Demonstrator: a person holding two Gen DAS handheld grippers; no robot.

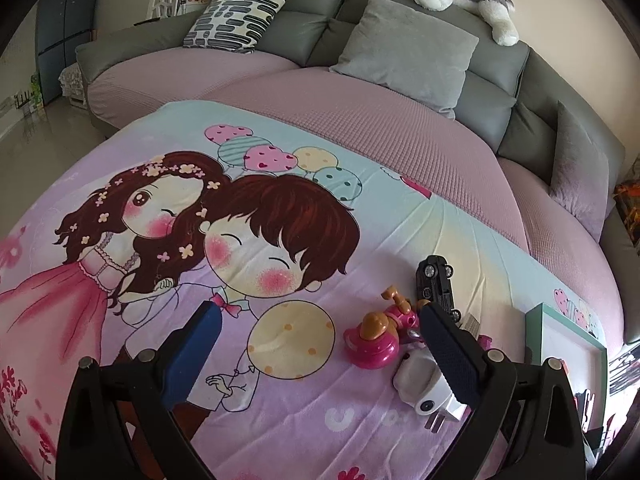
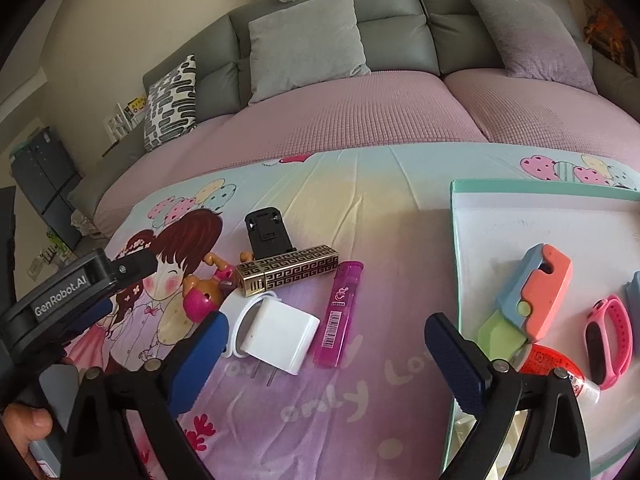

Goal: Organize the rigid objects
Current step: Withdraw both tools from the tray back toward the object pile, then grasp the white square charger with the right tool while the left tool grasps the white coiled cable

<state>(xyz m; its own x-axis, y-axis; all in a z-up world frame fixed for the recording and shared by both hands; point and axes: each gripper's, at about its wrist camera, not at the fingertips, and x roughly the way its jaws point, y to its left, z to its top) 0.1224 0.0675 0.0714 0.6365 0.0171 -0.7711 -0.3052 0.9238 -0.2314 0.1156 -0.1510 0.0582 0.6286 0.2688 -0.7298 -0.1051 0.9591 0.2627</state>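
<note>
Partly done. Tray [image 2: 472, 216] already holds a folding toy knife [image 2: 532, 296], a pink wristband [image 2: 608, 340] and what looks like a red-labelled tube [image 2: 556, 364].

Right gripper [image 2: 324, 330] is spread, empty, hovering over the blanket. Near to far ahead of it, all loose:
- white charger [image 2: 280, 336], just beside the left finger
- pink lead case [image 2: 340, 312]
- gold-patterned box [image 2: 288, 274]
- black stand [image 2: 266, 232]

Left gripper [image 1: 320, 322] is also spread, nothing between its pads.

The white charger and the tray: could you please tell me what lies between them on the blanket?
In the right wrist view, a pink translucent case lies between the white charger and the tray; beyond it is only bare blanket.
</note>
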